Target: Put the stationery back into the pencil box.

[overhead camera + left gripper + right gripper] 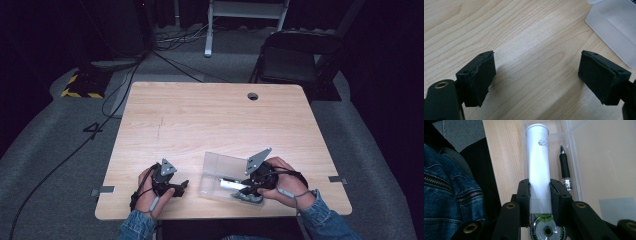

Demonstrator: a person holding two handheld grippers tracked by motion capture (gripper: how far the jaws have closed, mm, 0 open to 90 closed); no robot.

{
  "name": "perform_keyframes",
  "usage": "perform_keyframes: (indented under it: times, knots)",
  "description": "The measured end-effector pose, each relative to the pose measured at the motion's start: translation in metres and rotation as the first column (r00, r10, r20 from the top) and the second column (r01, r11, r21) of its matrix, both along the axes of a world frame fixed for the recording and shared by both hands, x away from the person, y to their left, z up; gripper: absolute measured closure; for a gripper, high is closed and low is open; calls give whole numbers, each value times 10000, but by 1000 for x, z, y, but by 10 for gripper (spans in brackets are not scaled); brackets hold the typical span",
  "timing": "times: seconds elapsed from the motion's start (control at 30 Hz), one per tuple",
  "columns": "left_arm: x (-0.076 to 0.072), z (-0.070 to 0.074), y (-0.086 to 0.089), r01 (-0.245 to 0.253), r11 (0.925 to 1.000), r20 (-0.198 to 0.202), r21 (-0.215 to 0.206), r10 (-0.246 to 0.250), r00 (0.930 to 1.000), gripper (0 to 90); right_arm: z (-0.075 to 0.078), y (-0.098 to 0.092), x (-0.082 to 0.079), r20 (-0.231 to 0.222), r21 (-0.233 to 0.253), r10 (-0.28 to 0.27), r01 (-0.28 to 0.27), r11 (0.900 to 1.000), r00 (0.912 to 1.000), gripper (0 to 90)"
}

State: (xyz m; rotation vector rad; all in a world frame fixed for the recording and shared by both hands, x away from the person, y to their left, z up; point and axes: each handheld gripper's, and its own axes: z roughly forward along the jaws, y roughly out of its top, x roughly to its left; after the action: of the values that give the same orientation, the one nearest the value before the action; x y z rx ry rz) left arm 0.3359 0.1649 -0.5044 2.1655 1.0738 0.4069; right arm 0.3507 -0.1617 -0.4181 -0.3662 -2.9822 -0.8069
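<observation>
A clear plastic box (220,172) with its lid up lies near the table's front edge. My right gripper (248,187) reaches into it and is shut on a silver-white tube (538,167), which points away between the jaws over the box (574,152). A black pen (564,168) lies in the box beside the tube. A round green and silver thing (546,228) shows just under the jaws. My left gripper (181,186) rests on the table left of the box, open with bare wood between its pads (477,80). A corner of the box (616,27) is at its upper right.
The wooden table (210,115) has a cable hole (253,96) at the back. A folding chair (295,57) stands beyond the far edge and cables run over the grey floor at the left. A denim sleeve (446,195) is close beside the right gripper.
</observation>
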Motion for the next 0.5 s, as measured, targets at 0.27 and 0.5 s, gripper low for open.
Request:
perform_keyframes:
  times: [0.27,0.5]
  knots:
    - [0,0,0,-2,10000,3,1,2,10000,149,-10,13,2,43,-285,293,-291,9992,9996,718]
    - [-1,0,0,-7,10000,-12,-4,7,10000,151,-16,20,4,30,-435,443,-441,9981,9990,718]
